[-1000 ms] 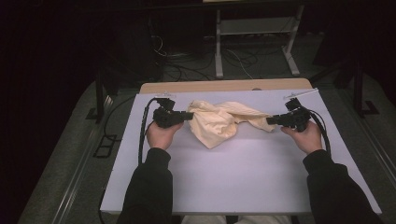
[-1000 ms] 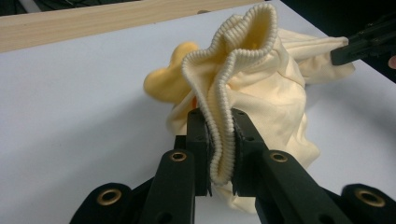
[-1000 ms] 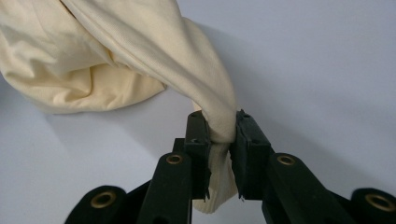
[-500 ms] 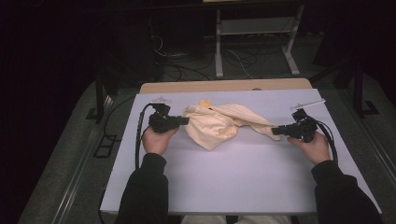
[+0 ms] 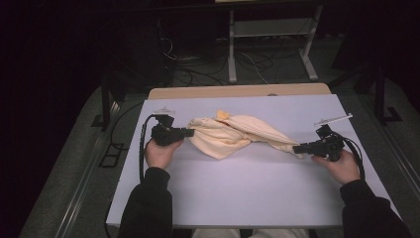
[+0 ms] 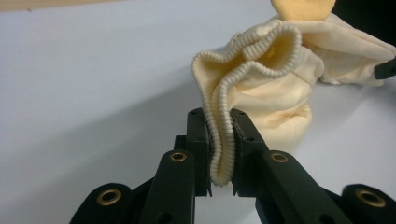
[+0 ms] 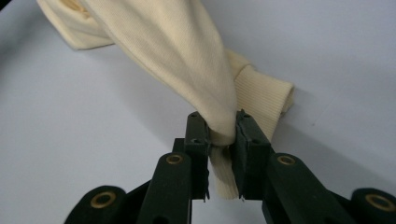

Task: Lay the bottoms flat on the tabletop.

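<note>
A crumpled cream knitted garment (image 5: 233,136) lies on the pale flat worktop (image 5: 247,193), toward its far half and a little left of the middle. The black left claw (image 5: 190,132) sits at the garment's left end, clamped on a ribbed hem (image 6: 220,140). The black right claw (image 5: 297,148) is at its right end, nearer the person, gripping a stretched-out fold beside a ribbed cuff (image 7: 266,95).

Light: my white table (image 5: 247,188) bright, room behind it nearly black.
Shadows: soft, beside my cream garment (image 7: 187,51).
Focus: my jaws' near ends slightly blurred.
</note>
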